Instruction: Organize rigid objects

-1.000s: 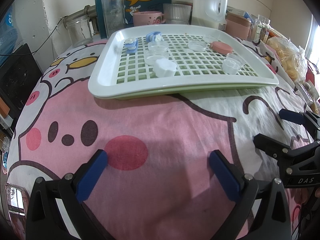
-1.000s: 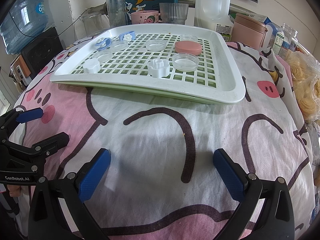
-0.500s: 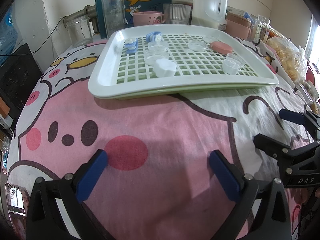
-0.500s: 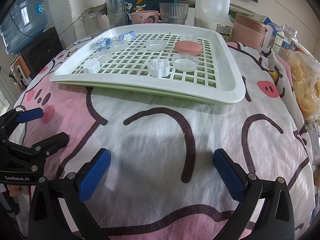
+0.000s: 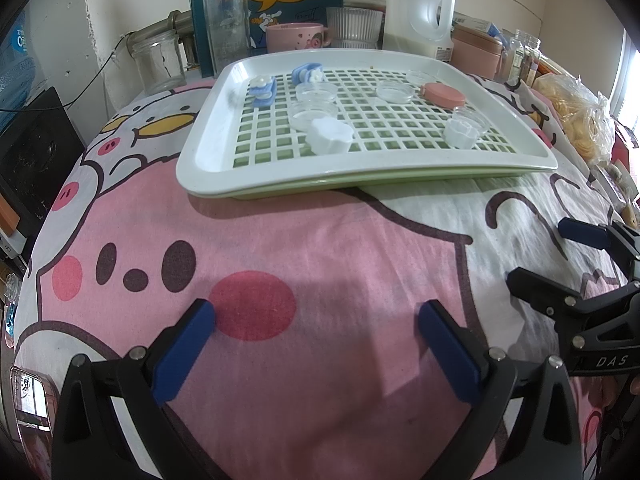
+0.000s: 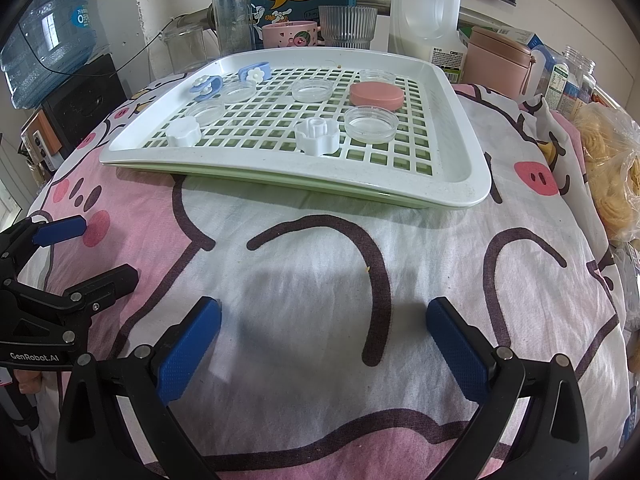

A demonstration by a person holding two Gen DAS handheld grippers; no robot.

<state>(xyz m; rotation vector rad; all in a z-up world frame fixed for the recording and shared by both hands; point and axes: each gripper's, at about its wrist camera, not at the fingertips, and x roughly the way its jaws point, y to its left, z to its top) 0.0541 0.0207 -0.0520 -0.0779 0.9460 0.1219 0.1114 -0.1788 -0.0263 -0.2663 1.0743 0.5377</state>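
Resting low over the cartoon-print cloth on the tabletop, the left gripper (image 5: 316,320) and the right gripper (image 6: 322,316) sit side by side, each with its jaws spread wide and nothing between them. Both point toward the white slotted tray (image 6: 460,152), which stands well beyond them on a green under-tray.

All the small rigid pieces lie inside that tray, probably because its raised rim keeps them from rolling off. Two blue flower clips (image 6: 206,87) sit at the far left corner, close together. Several clear round lids (image 6: 312,90) are spread across the grid, apart from one another. A pink round lid (image 6: 376,95) lies toward the far right, with a clear ribbed lid (image 6: 372,123) just in front of it. A white flower-shaped cap (image 6: 183,131) rests near the front left, and a white flower-shaped knob (image 6: 317,136), open side up, stands near the front middle.

Like pieces are only partly grouped, so this layout would fit either a sorting yet to come or a loose arrangement already made. The wide-open jaws, held clear of the tray, suit either reading.

Jars, a mug and a milk jug (image 6: 428,8) crowd the far edge behind.
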